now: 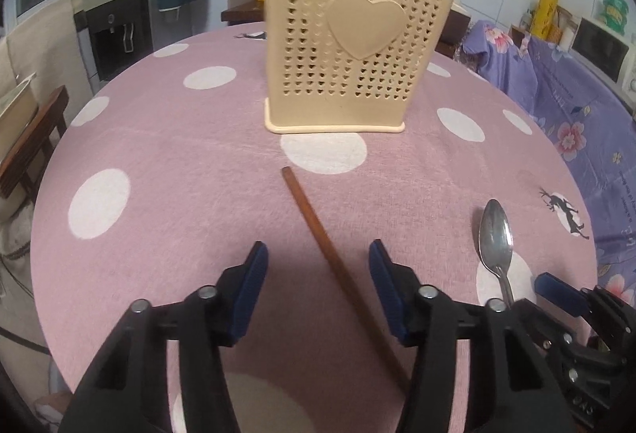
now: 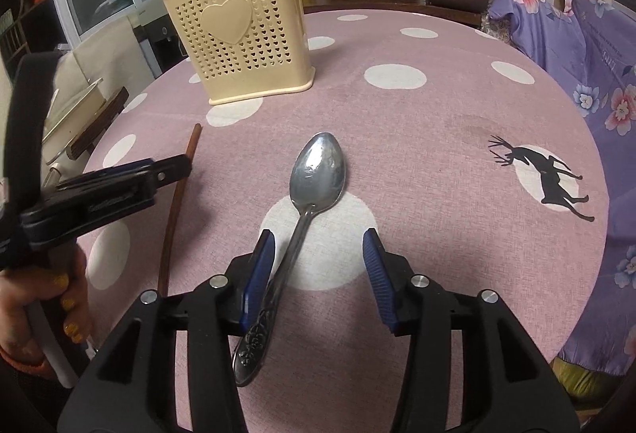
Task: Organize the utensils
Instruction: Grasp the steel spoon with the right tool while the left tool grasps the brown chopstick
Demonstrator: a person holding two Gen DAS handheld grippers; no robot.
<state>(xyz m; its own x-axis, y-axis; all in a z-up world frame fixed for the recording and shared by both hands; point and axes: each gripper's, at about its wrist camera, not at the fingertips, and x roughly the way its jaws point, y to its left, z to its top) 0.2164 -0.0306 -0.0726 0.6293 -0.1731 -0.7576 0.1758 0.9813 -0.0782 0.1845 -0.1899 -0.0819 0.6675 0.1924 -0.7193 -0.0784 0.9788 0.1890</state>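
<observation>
Right wrist: one spoon [image 2: 318, 171], one chopstick [image 2: 175, 202].

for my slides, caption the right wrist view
Open right tongs straddle a spoon lying before the utensil holder.

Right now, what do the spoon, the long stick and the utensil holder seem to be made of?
Spoon: probably polished steel, with mirror-like reflections and an embossed handle. Stick: likely wood or bamboo, matte reddish brown. Utensil holder: apparently moulded plastic, cream, smooth, pierced with small hearts.

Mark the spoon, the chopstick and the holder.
spoon [image 2: 318, 171], right wrist view, on its bowl
chopstick [image 1: 318, 230], left wrist view, mid-shaft
holder [image 1: 367, 24], left wrist view, on its heart
</observation>
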